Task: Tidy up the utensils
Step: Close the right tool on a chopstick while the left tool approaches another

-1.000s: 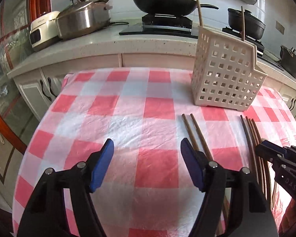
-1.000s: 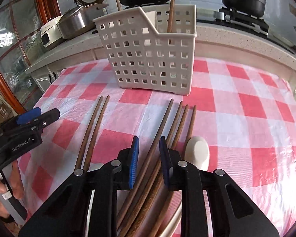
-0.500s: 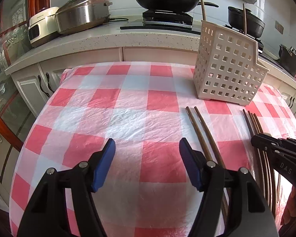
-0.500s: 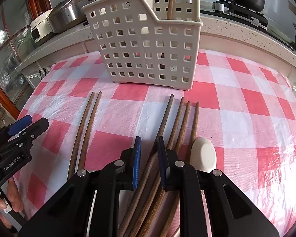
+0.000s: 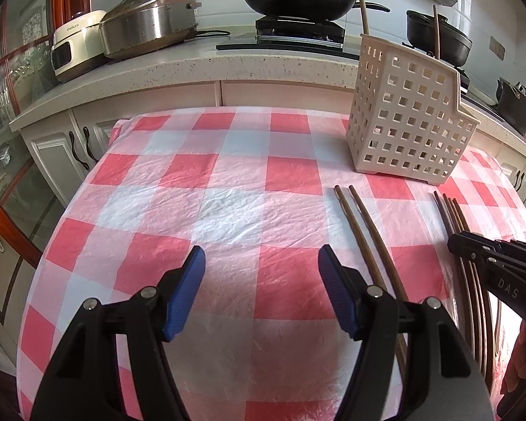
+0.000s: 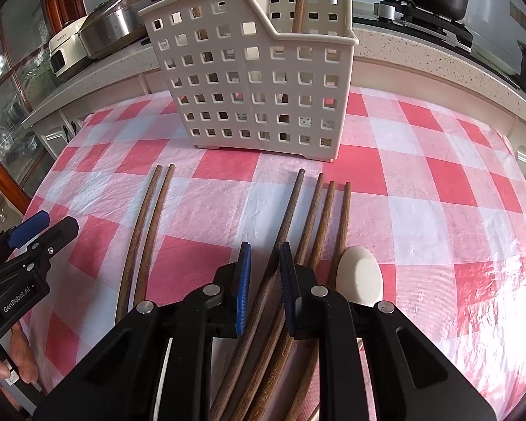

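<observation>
Left gripper (image 5: 261, 277) hovering wide open over checkered tablecloth (image 5: 228, 182), chopstick pair (image 5: 364, 235) just right, holder (image 5: 408, 115) beyond. Right gripper (image 6: 265, 263) narrowed around leftmost chopstick (image 6: 284, 224) of four, contact unclear, spoon (image 6: 359, 275) beside.

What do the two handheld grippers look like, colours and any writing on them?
Both are matte black plastic with angular, cut-out frames, silver pivot screws and ribbed blue pads on the fingers. The left gripper carries white "GenRobot.AI" lettering on its side, seen from the right wrist camera. The right gripper shows white letters "DAS" in the left wrist view. No cables show. Bare fingers hold each; no sleeves are visible.
</observation>
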Demonstrator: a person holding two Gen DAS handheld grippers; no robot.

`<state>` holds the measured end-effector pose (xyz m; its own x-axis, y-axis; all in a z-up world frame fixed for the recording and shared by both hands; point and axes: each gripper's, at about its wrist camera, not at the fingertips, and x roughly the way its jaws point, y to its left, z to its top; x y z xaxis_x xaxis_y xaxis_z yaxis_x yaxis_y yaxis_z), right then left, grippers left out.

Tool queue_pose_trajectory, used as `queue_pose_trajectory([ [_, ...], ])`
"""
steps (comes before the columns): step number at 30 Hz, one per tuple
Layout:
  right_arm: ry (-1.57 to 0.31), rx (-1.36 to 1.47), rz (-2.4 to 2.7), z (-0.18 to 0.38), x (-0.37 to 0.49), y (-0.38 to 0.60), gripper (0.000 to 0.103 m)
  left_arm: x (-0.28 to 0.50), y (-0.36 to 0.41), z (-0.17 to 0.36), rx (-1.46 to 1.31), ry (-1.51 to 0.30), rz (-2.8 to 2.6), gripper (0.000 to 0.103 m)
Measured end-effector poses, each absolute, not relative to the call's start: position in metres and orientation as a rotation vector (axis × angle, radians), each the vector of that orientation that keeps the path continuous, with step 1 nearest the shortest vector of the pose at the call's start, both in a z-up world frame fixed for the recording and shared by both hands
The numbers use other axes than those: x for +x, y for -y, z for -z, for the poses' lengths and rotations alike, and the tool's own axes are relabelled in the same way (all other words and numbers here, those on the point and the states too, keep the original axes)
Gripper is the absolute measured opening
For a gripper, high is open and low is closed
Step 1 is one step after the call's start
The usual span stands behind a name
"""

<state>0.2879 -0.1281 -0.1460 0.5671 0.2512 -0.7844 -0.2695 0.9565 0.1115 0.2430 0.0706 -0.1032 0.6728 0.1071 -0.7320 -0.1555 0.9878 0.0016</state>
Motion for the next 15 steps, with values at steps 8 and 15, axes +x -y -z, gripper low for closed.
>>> queue_pose_trajectory([
  [8, -0.929, -0.030, -0.305, 0.1480, 0.2913, 0.1270, 0.017, 0.2434, -0.0723, 0.1072, -0.070, -0.830, -0.153, 0.065],
  [15, -0.941, -0.048, -0.296, 0.1497, 0.2968, 0.1224, 0.017, 0.2433, -0.0718, 0.1068, -0.060, -0.828, -0.151, 0.065],
])
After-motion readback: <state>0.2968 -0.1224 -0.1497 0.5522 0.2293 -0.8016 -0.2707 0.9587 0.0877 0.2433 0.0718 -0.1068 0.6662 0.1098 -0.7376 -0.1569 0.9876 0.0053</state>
